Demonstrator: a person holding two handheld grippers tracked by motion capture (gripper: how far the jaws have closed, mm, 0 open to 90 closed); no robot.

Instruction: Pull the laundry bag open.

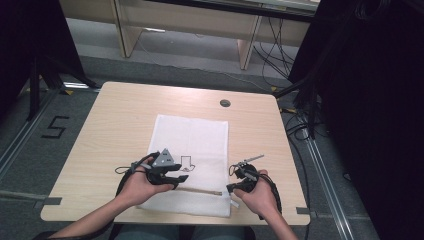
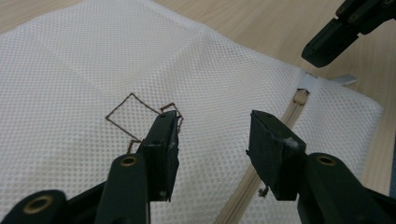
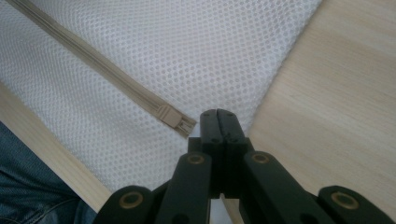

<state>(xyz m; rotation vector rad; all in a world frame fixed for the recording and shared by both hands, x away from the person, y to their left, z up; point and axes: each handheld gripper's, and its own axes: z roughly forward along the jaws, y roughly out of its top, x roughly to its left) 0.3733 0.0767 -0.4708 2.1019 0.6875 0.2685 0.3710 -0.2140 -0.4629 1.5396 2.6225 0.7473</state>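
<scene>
A white mesh bag [image 1: 192, 135] lies flat on the wooden table [image 1: 115, 125], with a beige zipper [image 1: 200, 190] along its near edge. My left gripper [image 1: 179, 180] hovers open over the bag's near left part; in its own view the left gripper [image 2: 212, 126] straddles bare mesh beside a brown stitched square [image 2: 133, 112]. My right gripper [image 1: 229, 189] is shut at the bag's near right corner. In the right gripper view, my right gripper [image 3: 218, 114] sits just beside the zipper's slider end [image 3: 176, 120]. A white tab [image 2: 345, 79] lies under that right gripper [image 2: 322, 49].
A round cable hole [image 1: 225, 103] sits in the table's far side. Bare wood runs left and right of the bag. The table's near edge and the person's jeans [image 3: 18, 186] show close below the bag. Cables and dark stands stand on the floor to the right.
</scene>
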